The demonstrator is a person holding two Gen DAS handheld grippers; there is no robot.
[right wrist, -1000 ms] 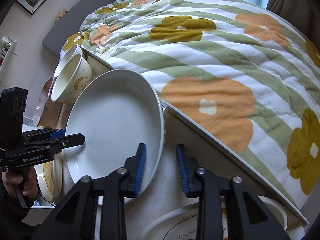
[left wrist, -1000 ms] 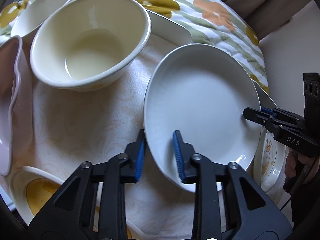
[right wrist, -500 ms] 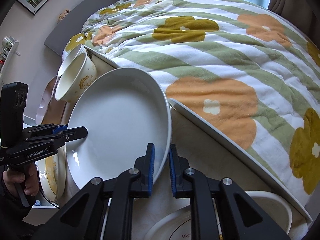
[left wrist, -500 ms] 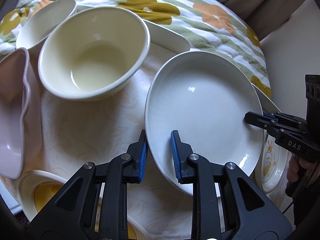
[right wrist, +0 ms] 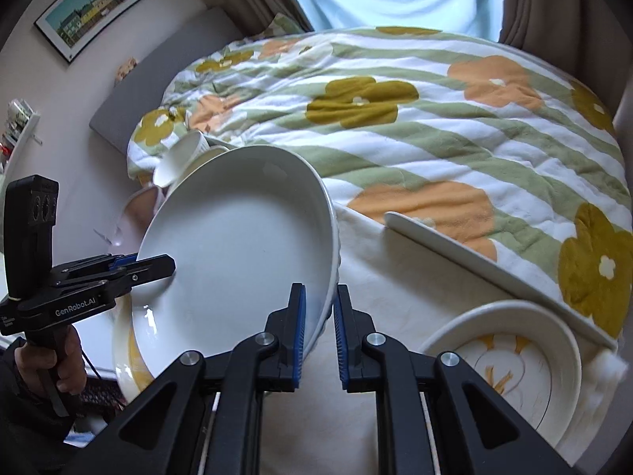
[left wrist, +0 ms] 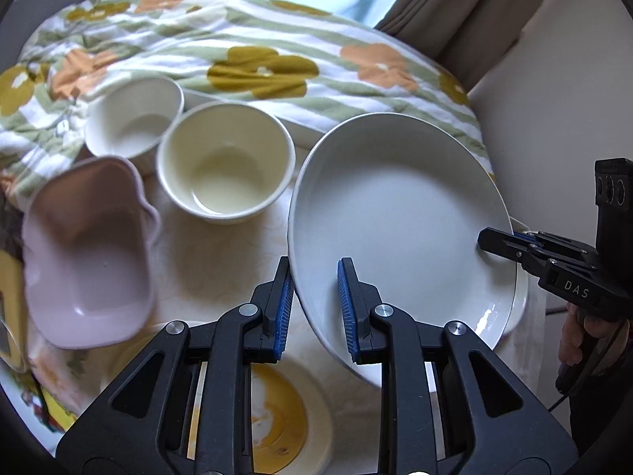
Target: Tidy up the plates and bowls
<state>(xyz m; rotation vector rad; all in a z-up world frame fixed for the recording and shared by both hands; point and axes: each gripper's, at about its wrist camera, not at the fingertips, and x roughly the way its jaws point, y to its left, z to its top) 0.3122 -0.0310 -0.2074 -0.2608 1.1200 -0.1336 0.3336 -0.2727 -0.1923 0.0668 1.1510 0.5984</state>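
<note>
Plate [left wrist: 399, 213] is lifted, tilted above the table, both grippers [left wrist: 314, 304] [right wrist: 318, 330] pinched on opposite rims; bowls [left wrist: 225, 162] and other plates [right wrist: 510, 360] lie scattered unstacked, so I judge sorting barely begun

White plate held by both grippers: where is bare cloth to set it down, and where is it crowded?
Bare cloth lies right of the white plate, bordered by the flat plate's edge and the duck plate. A smaller patch sits between the cream bowl, pink bowl and yellow plate. The far left corner, around the small bowl, is crowded.
</note>
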